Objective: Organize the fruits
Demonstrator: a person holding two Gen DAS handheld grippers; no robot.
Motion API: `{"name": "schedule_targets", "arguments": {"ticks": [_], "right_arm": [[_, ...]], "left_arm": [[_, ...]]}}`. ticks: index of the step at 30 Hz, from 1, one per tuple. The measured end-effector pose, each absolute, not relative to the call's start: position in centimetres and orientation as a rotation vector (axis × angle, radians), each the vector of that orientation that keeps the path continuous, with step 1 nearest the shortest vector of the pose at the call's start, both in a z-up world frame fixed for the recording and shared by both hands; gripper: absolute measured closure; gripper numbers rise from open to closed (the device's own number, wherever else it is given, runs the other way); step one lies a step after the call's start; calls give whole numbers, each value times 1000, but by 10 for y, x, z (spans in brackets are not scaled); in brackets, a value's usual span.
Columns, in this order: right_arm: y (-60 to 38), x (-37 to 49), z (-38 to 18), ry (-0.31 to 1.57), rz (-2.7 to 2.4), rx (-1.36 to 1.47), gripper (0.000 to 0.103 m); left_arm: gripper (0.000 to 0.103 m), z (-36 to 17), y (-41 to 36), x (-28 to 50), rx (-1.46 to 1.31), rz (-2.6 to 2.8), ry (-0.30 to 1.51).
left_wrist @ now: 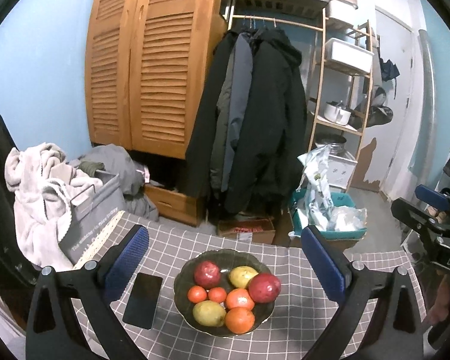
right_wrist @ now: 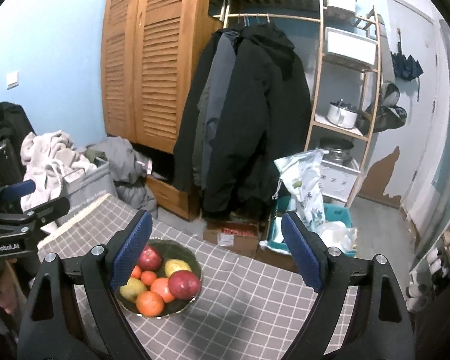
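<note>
Left wrist view shows your left gripper [left_wrist: 225, 267] with its jaws spread wide and nothing between them, hovering above the bowl [left_wrist: 183, 273] of fruit on the checked tablecloth [left_wrist: 315, 330]. Your right gripper [right_wrist: 216, 252] is also open and empty, its jaws a little narrower, with the bowl low and to its left, partly hidden behind the left finger.

All the fruit you can see already sits in the bowl: two red apples [left_wrist: 207, 274], two yellow-green fruits [left_wrist: 208, 313], and several oranges [left_wrist: 239, 319] and small tangerines [left_wrist: 197, 294]. None lies loose on the cloth, so the sorting looks finished or close to it, and the step in hand seems to be drawing clear.

To do that well, lift both tools straight away from the bowl and keep the jaws open so no pad catches the rim or nudges the top apple. Mind the phone [left_wrist: 143, 300] lying just beside the bowl on its left; keep the left finger from brushing it. Keep the two tools well apart from each other; the right one shows at the far edge of the left view.
</note>
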State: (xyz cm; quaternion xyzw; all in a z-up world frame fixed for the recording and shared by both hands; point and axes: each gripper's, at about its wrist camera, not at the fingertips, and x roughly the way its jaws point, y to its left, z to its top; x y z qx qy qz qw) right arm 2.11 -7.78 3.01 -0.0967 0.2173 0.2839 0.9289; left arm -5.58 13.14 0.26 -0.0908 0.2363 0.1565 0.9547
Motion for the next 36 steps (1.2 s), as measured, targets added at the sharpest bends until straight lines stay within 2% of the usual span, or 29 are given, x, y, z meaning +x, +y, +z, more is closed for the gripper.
{"name": "schedule_targets", "arguments": {"ticks": [36], "right_arm": [[-91, 25, 34, 429, 548, -167, 16]], "left_arm": [[1, 11, 118, -58, -142, 301, 440]]}}
